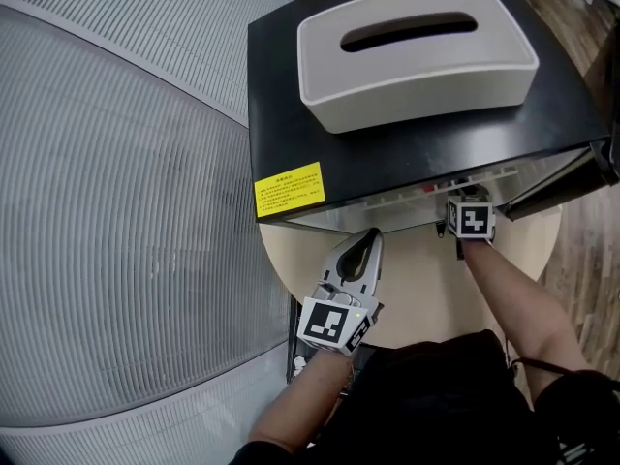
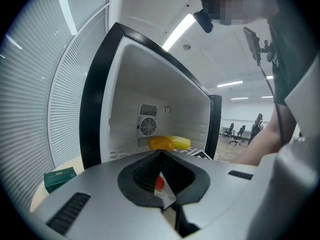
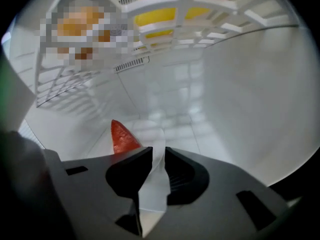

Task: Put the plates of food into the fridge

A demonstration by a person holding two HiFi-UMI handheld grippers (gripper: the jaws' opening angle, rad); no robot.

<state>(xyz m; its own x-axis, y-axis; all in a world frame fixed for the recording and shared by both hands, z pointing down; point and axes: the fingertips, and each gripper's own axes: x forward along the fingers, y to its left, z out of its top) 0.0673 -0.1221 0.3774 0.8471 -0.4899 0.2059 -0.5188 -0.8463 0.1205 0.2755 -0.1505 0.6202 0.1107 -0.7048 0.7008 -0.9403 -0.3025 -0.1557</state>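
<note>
My right gripper is inside the black fridge, under its white wire shelf. Its jaws stand slightly apart around the rim of a white plate, which lies on the fridge floor and carries a red piece of food. In the head view only its marker cube shows at the fridge mouth. On the shelf above lies yellow food, seen from the front in the left gripper view. My left gripper is shut and holds nothing, pointing at the fridge opening.
A grey tissue box sits on the fridge top. The fridge door hangs open at the right. The fridge stands on a round pale table. A green box lies on it at the left. Ribbed blinds fill the left.
</note>
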